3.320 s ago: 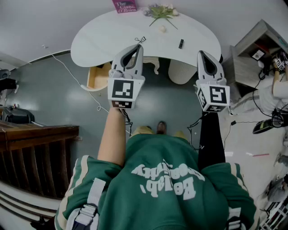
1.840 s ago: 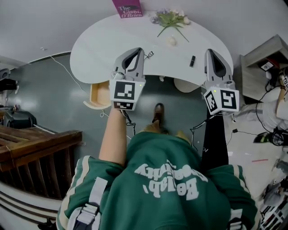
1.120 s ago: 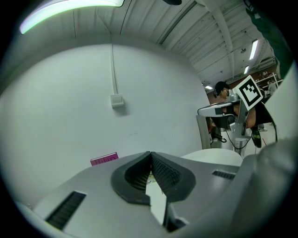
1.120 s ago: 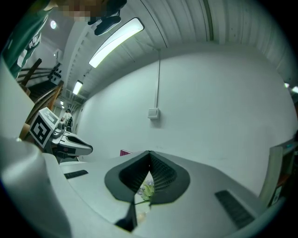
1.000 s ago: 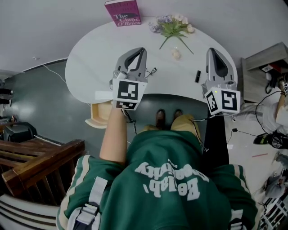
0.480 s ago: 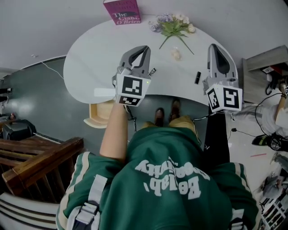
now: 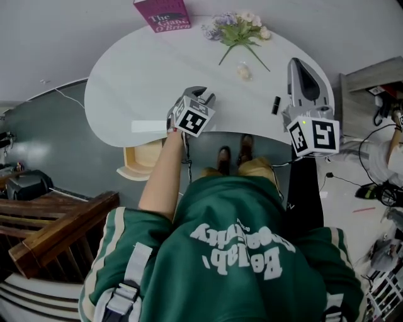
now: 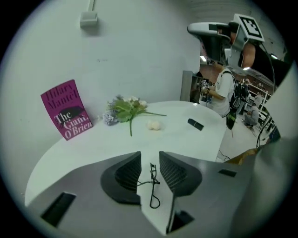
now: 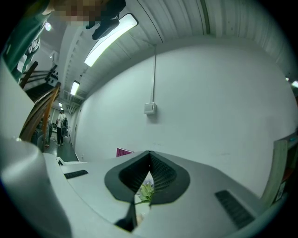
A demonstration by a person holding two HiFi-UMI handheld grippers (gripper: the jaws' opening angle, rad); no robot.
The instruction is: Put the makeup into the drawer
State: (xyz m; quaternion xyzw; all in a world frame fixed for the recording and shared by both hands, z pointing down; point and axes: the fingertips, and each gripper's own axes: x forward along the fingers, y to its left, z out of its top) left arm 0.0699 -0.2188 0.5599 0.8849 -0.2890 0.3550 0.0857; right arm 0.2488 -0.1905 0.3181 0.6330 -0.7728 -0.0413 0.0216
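Note:
A black eyelash curler [image 8: 152, 186] lies on the white table [image 7: 138, 82] near its front edge. My left gripper [image 8: 150, 156] tilts down over it, open. Its jaws have just been opening and stand either side of the curler without pressing on it. In the head view the left gripper [image 7: 203, 95] hides the curler. A black lipstick [image 7: 275, 105] lies to the right, and a small cream puff [image 7: 243, 71] farther back. The open wooden drawer [image 7: 143, 162] sticks out under the table's left front. My right gripper [image 7: 297, 61] hovers level above the table's right end, shut and empty.
A pink book [image 7: 162, 14] stands at the table's back beside a bunch of flowers [image 7: 237, 28]. A wooden railing [image 7: 56, 220] is at the lower left. Shelves and cables [image 7: 378, 82] crowd the right. A person [image 8: 228, 93] stands beyond the table.
My left gripper has dropped toward the table's front edge, tipped nose-down, and gone from shut to open around the curler. The right gripper has barely moved.

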